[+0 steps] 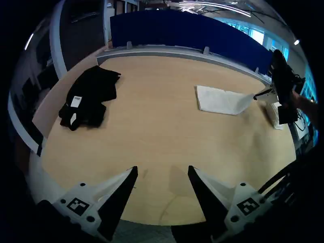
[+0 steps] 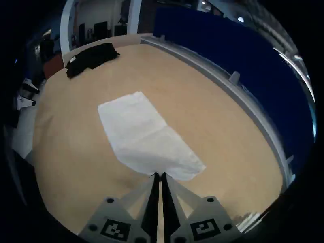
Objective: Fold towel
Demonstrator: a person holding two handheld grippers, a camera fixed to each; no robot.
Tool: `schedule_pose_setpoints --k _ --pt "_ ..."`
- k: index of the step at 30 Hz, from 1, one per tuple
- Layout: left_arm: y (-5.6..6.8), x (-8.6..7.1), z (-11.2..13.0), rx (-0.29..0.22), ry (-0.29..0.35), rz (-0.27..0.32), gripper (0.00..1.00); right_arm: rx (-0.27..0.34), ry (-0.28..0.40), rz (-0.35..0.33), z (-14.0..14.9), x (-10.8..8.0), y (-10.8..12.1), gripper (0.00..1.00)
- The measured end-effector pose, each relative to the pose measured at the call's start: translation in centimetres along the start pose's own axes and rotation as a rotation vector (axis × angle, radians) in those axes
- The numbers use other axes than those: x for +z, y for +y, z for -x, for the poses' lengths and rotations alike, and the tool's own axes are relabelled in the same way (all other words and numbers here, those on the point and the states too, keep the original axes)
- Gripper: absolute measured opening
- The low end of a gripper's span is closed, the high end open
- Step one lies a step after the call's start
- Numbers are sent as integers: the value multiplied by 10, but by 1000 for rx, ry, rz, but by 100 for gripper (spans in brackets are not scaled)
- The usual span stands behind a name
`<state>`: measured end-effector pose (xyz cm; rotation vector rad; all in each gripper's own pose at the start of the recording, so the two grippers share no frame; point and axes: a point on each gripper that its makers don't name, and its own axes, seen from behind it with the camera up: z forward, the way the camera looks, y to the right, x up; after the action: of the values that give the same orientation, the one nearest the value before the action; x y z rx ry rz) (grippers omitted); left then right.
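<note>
A white towel (image 2: pixel 141 133) lies folded on the wooden table (image 2: pixel 73 133), its near edge pulled up to a point. My right gripper (image 2: pixel 158 175) is shut on that near edge, fingers pressed together. In the left gripper view the same towel (image 1: pixel 220 100) lies at the far right, one corner lifted into the tips of the right gripper (image 1: pixel 259 96), which a hand (image 1: pixel 301 101) holds. My left gripper (image 1: pixel 162 172) hangs open over the bare near part of the table (image 1: pixel 162 121), far from the towel, with nothing between its fingers.
A crumpled black garment (image 1: pixel 89 97) with white tags lies at the table's far left, also the black garment (image 2: pixel 91 58) in the right gripper view. A blue partition (image 1: pixel 182 28) runs along the back edge. Another white cloth (image 1: pixel 277 115) lies beyond the towel at the right edge.
</note>
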<state>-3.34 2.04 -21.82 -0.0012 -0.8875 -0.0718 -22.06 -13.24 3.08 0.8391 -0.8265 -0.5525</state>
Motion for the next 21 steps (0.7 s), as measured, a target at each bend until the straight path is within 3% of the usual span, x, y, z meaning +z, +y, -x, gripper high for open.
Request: schedule_pose_setpoints --k 9,21 --pt "2 -7 2 -29 15 11 92 -65 25 6 -44 -1 6 4" --pt "1 -12 2 -45 28 17 92 -102 16 -5 -54 7 6 5"
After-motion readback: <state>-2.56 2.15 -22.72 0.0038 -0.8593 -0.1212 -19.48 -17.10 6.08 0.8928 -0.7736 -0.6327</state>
